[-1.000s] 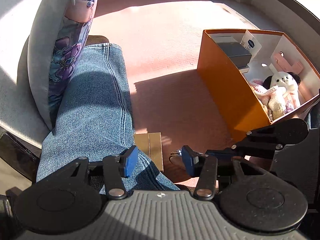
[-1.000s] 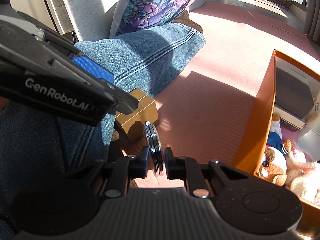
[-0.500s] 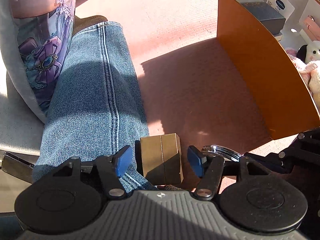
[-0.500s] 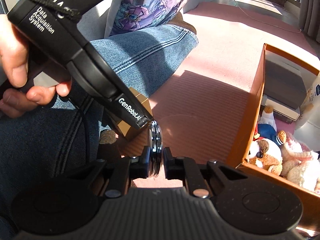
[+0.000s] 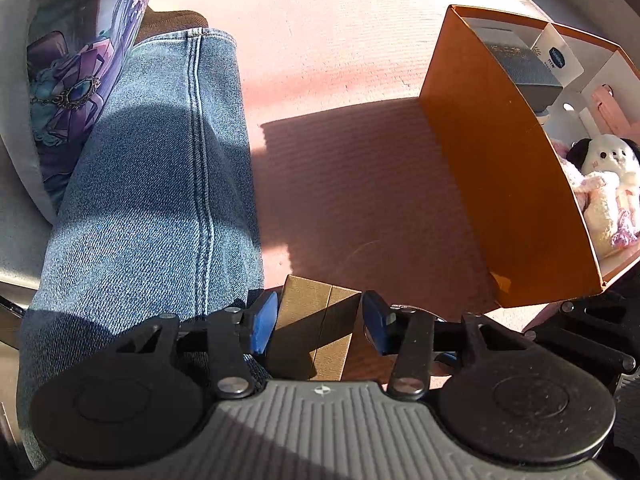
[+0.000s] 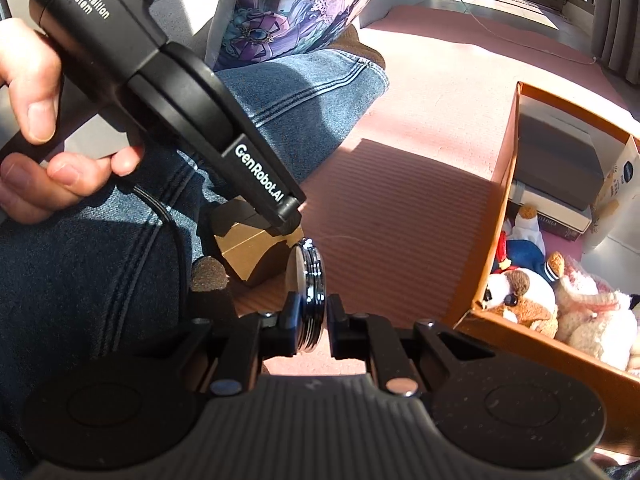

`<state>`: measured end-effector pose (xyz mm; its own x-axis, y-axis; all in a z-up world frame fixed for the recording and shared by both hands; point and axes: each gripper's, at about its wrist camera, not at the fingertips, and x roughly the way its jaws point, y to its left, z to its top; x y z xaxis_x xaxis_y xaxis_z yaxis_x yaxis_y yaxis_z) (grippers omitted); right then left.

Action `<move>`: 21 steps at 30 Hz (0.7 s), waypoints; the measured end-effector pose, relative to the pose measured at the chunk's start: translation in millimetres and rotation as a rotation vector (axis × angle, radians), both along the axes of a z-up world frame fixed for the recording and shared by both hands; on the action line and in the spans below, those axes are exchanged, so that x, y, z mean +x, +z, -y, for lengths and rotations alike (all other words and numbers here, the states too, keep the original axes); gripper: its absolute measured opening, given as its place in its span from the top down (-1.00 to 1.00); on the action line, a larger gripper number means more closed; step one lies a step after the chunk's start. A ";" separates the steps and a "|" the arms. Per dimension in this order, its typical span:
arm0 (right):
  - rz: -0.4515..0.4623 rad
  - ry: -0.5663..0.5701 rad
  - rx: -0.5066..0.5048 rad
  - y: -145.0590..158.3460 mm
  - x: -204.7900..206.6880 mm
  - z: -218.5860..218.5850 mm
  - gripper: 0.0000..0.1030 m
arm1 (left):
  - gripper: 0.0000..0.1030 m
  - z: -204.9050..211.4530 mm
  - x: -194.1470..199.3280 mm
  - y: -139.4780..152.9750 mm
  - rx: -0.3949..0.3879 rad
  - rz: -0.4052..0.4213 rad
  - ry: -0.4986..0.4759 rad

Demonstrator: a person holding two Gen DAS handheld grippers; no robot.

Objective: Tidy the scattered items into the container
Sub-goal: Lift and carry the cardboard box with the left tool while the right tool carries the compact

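The left gripper [image 5: 318,322] is pointing steeply down over a small tan box [image 5: 320,320] lying on the pink mat [image 5: 340,80] beside the person's denim leg [image 5: 160,200]. Its jaws have just been closing and are now standing about half open, with the box between the blue pads [image 5: 262,324]; whether the pads are pressing on it I cannot tell. A hand [image 6: 36,120] is holding this gripper's handle.

The right gripper [image 6: 312,318] is clamping a round metal tin [image 6: 310,280] on edge, jaws nearly closed on it, just beside the box.

The orange container [image 5: 500,200] is sitting on the mat to the right, well apart from the box, holding plush toys [image 5: 608,184] and a dark case [image 5: 524,68].
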<state>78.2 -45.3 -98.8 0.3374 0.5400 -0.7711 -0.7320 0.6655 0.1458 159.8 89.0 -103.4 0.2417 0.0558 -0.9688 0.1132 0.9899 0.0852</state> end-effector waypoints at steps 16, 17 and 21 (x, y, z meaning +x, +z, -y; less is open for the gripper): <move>-0.044 -0.029 0.058 -2.3 9.2 -4.6 0.66 | -0.15 20.8 -13.9 -24.5 0.155 -0.003 -0.124; -0.043 -0.026 0.056 -3.7 8.8 -6.5 0.66 | -0.11 21.4 -14.0 -25.4 0.163 -0.004 -0.123; -0.008 -0.030 0.043 -7.3 4.5 -9.5 0.63 | -0.08 22.5 -13.5 -27.2 0.176 -0.008 -0.118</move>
<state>82.7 -35.8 -106.1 0.3480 0.5622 -0.7502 -0.7101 0.6805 0.1806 146.4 66.5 -130.6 0.2487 0.1957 -0.9486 0.2289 0.9398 0.2538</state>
